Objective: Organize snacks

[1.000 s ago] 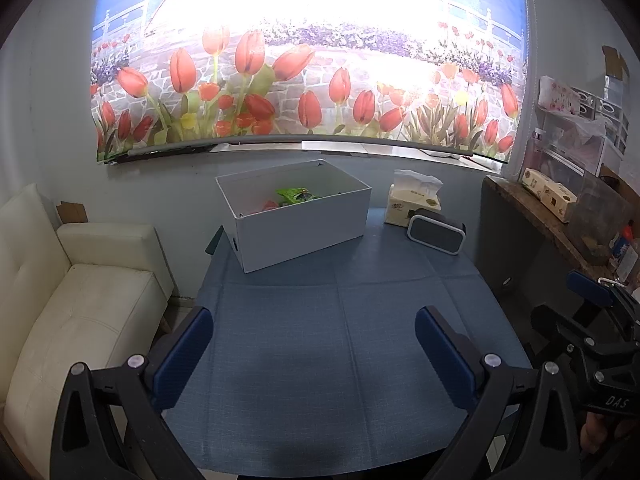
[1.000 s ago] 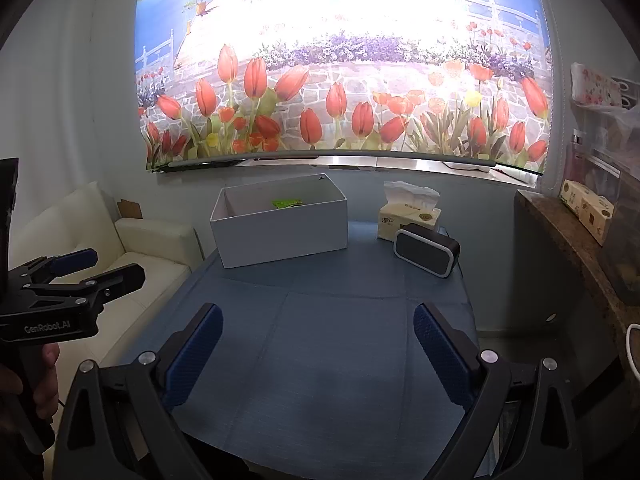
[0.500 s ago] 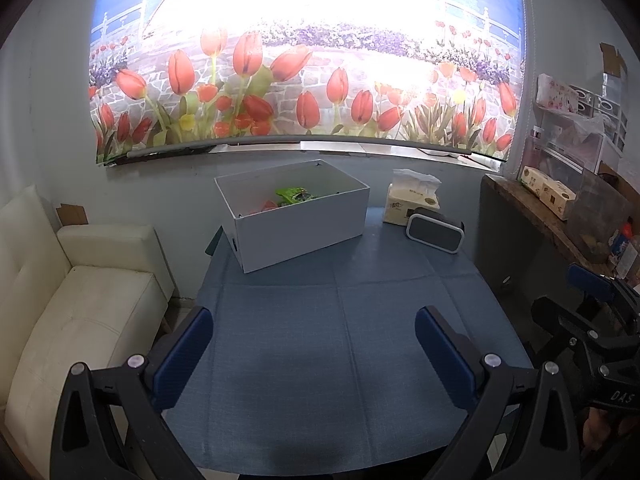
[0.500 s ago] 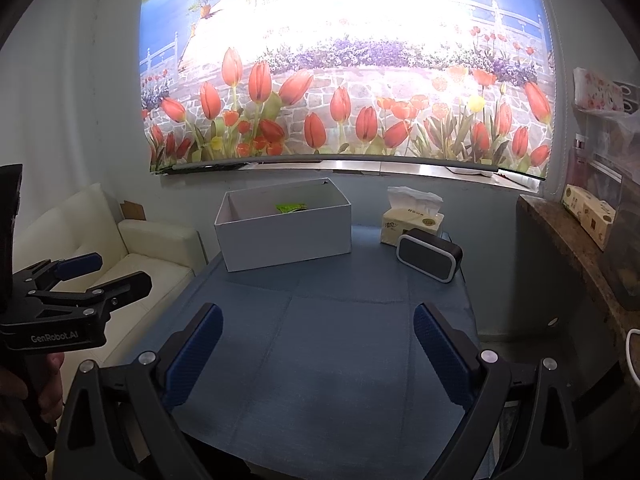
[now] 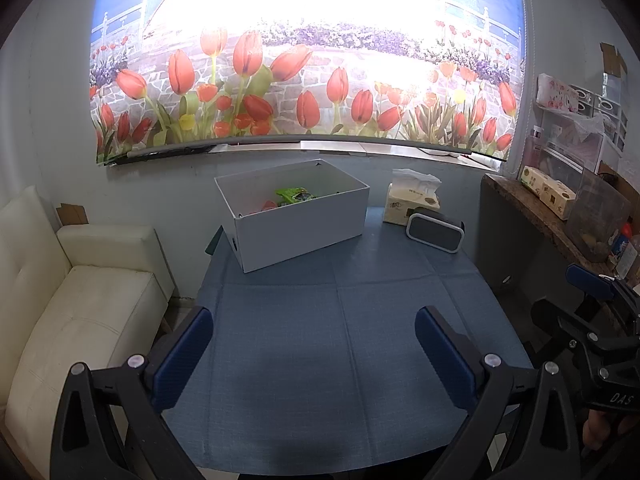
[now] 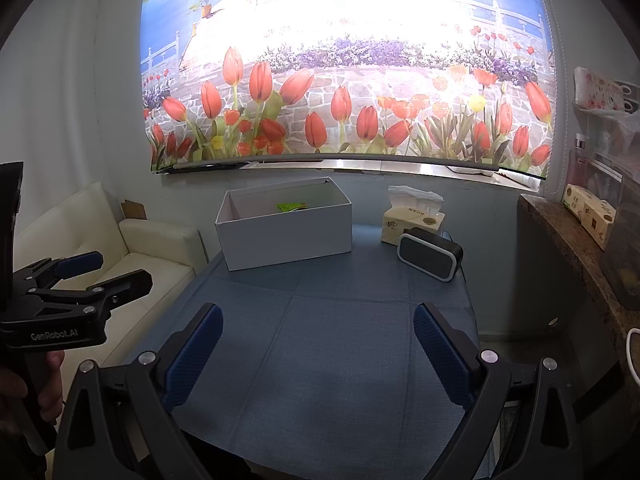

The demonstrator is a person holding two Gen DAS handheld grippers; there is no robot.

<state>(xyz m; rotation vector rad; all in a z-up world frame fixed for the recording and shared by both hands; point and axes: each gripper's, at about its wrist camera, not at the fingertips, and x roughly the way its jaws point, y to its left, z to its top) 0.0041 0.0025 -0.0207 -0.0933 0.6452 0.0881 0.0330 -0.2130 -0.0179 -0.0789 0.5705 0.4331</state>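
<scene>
A white open box (image 5: 304, 226) (image 6: 286, 238) stands at the far end of the blue table (image 5: 332, 336). Inside it lie a green snack packet (image 5: 295, 194) (image 6: 292, 207) and something red-orange (image 5: 262, 207), mostly hidden by the box wall. My left gripper (image 5: 314, 334) hovers open over the near part of the table, holding nothing. Likewise my right gripper (image 6: 316, 330) is open, with nothing between its blue pads. Each gripper shows at the edge of the other's view: the right gripper (image 5: 576, 300), the left gripper (image 6: 106, 270).
A tissue box (image 5: 412, 200) and a grey speaker (image 5: 435, 230) sit right of the white box. A white sofa (image 5: 72, 300) stands to the left. A wooden shelf (image 5: 536, 208) with boxes runs along the right. A tulip blind (image 5: 304, 80) hangs behind.
Both grippers have drifted slightly back and down, with the right one sliding lower in the left wrist view. Both stay open; the box and its contents have not moved.
</scene>
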